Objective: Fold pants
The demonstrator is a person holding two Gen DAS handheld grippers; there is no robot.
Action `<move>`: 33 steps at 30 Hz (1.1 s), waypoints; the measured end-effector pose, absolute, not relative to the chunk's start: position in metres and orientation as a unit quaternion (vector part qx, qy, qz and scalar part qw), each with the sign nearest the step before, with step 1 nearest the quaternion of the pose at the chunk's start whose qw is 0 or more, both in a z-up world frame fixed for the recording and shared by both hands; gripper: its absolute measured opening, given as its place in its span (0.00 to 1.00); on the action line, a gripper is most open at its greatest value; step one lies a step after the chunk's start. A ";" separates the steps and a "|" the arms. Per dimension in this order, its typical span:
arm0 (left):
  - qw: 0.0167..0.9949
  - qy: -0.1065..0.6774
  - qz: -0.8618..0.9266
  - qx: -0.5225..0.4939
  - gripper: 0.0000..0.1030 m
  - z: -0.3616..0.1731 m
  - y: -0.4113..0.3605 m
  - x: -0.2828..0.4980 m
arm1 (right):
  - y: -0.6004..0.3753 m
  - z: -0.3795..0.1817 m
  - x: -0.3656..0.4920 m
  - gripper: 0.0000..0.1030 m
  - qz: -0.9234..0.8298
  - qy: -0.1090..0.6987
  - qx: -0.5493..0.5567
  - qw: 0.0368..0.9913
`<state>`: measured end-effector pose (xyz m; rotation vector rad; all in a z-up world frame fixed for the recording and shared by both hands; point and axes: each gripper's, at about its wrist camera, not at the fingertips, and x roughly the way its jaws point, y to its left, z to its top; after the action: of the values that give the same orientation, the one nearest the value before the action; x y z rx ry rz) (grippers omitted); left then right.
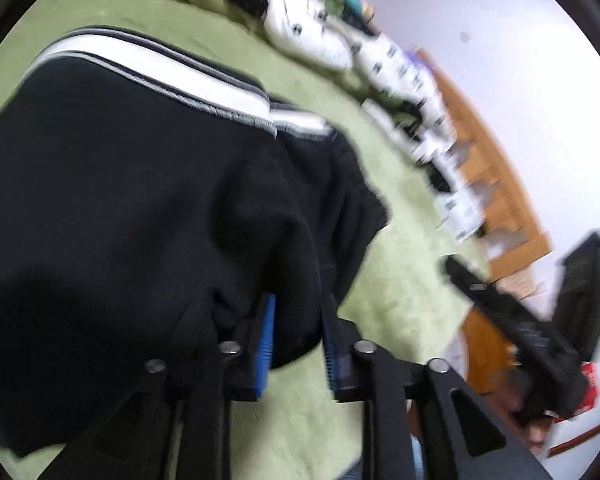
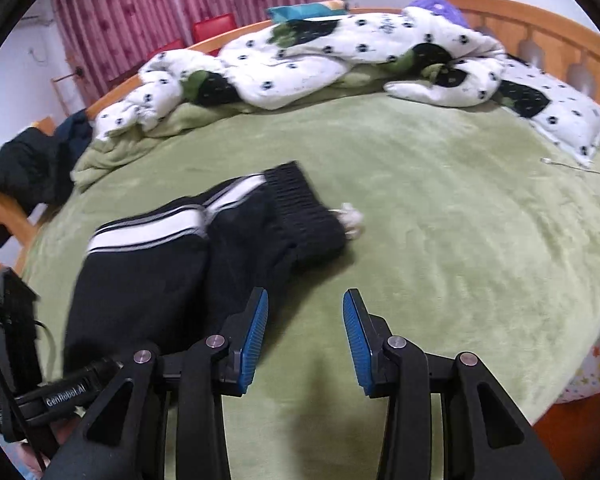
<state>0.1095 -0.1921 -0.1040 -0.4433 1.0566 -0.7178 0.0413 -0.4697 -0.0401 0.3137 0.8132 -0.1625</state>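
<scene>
Bed [image 2: 440, 208] carries everything; surface is a green plush blanket, bunched at its far left edge. Wooden headboard [image 2: 540, 36] along the far side. Black pants [image 2: 172, 256] with white side stripes lie folded on the blanket, near left, ribbed waistband [image 2: 304, 208] toward centre. White spotted duvet [image 2: 324, 56] heaped along the far edge. White cable [image 2: 580, 170] on the blanket, far right.

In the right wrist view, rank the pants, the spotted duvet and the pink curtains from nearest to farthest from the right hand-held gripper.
1. Pants: just ahead-left of the right hand-held gripper, on the green blanket.
2. Spotted duvet: heaped along the bed's far edge.
3. Pink curtains: beyond the bed, upper left.
</scene>
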 end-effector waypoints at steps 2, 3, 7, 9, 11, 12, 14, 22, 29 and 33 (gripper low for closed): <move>0.801 0.455 -0.333 -0.201 0.55 -0.082 -0.165 0.093 | -0.458 -0.044 0.048 0.39 -0.049 0.397 0.162 0.902; 0.814 0.438 -0.330 -0.191 0.64 -0.072 -0.153 0.086 | -0.451 -0.048 0.053 0.39 -0.029 0.402 0.171 0.899; 0.867 0.409 -0.257 -0.124 0.65 -0.059 -0.105 0.064 | -0.428 -0.070 0.077 0.39 0.022 0.437 0.190 0.879; 0.875 0.420 -0.219 -0.097 0.65 -0.071 -0.084 0.053 | -0.417 -0.084 0.091 0.39 0.011 0.455 0.175 0.873; 0.871 0.435 -0.207 -0.099 0.65 -0.092 -0.065 0.043 | -0.408 -0.102 0.107 0.39 0.011 0.474 0.166 0.865; 0.867 0.443 -0.204 -0.103 0.65 -0.102 -0.062 0.041 | -0.406 -0.111 0.113 0.39 0.018 0.484 0.167 0.859; 0.857 0.465 -0.193 -0.110 0.65 -0.126 -0.057 0.037 | -0.400 -0.127 0.124 0.39 0.032 0.503 0.169 0.847; 0.880 0.432 -0.166 -0.108 0.65 -0.152 -0.076 0.044 | -0.387 -0.088 0.125 0.17 0.058 0.447 0.125 0.884; 0.881 0.424 -0.195 -0.080 0.65 -0.139 -0.104 0.043 | -0.433 -0.013 0.111 0.15 0.044 0.360 0.105 0.926; 0.877 0.424 -0.220 -0.049 0.65 -0.135 -0.120 0.036 | -0.482 -0.023 0.104 0.16 -0.012 0.359 0.105 0.927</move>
<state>0.0363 -0.1197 -0.1350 -0.1013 0.8847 -0.4593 0.1037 -0.4817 -0.0232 0.2162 0.7359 -0.0240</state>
